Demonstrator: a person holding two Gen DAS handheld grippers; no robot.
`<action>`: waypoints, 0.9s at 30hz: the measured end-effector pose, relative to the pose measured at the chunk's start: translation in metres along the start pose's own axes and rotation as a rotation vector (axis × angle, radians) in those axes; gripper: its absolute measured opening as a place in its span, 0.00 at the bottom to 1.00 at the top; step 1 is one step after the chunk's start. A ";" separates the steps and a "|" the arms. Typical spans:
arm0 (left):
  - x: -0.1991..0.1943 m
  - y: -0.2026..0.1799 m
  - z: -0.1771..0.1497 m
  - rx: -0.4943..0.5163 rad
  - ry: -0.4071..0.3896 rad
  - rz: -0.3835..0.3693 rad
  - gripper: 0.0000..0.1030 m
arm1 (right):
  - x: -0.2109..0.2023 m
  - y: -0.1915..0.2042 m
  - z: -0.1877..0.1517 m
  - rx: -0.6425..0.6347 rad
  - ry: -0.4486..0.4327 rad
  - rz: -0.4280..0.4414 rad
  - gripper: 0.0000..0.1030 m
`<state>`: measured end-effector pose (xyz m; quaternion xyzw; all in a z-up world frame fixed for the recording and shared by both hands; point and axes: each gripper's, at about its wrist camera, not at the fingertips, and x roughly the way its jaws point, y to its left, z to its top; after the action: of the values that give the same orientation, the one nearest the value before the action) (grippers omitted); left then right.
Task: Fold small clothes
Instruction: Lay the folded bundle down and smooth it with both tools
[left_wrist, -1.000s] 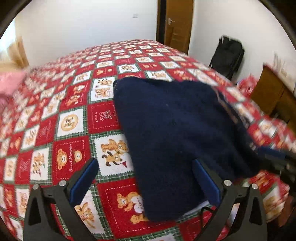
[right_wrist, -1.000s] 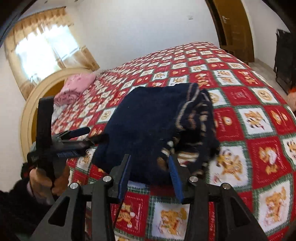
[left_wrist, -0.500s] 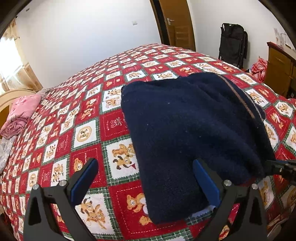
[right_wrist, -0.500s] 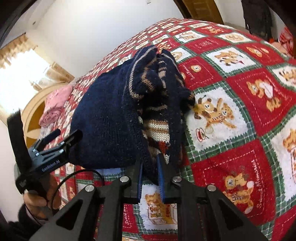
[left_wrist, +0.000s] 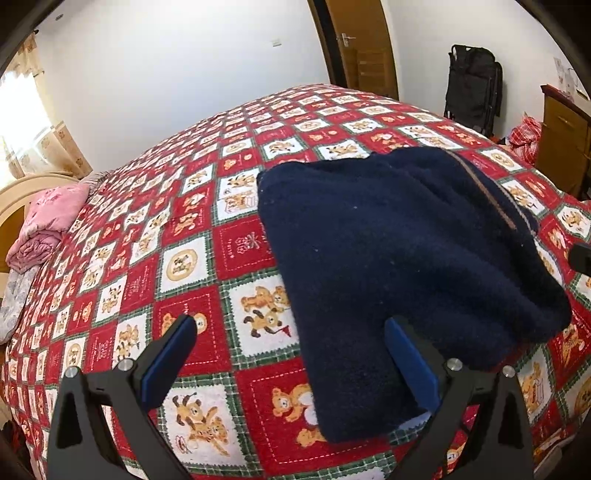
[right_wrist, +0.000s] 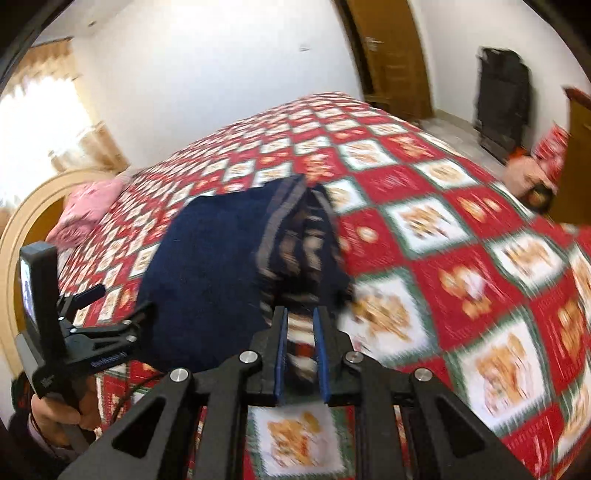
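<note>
A navy knitted sweater (left_wrist: 399, 258) lay partly folded on the bed's red bear-print quilt (left_wrist: 192, 229), close to the near edge, its long axis running away from the person toward the far wall. Along its right side ran the striped hem and sleeve (right_wrist: 303, 240).

The right tool (right_wrist: 300, 328) had just been closing, and its blue pads were narrow and clamped on the near end of that striped edge, knit bunched between them. The left tool (left_wrist: 291, 354) stood wide and held nothing; its right finger hovered over the sweater's near left corner, its left finger over bare quilt.

So the garment lay ahead of both tools, with the right hand on the side that seems due to be folded. The coming move likely turns on carrying that striped edge leftward across the navy body, across the long axis, while the left tool could pin the near corner.
</note>
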<state>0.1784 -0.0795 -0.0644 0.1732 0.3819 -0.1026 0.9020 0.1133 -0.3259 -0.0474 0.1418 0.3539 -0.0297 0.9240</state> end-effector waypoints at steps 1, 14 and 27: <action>0.000 0.001 0.000 -0.004 0.000 0.000 1.00 | 0.006 0.010 0.003 -0.028 -0.002 0.014 0.15; 0.006 0.021 0.006 -0.060 0.024 0.016 1.00 | 0.083 0.044 0.029 -0.143 0.059 0.026 0.15; 0.011 0.037 0.010 -0.074 0.034 -0.004 1.00 | 0.087 0.022 0.038 -0.100 0.050 0.003 0.12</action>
<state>0.2038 -0.0501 -0.0571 0.1409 0.4008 -0.0872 0.9011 0.2065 -0.3120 -0.0729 0.0965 0.3778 -0.0068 0.9208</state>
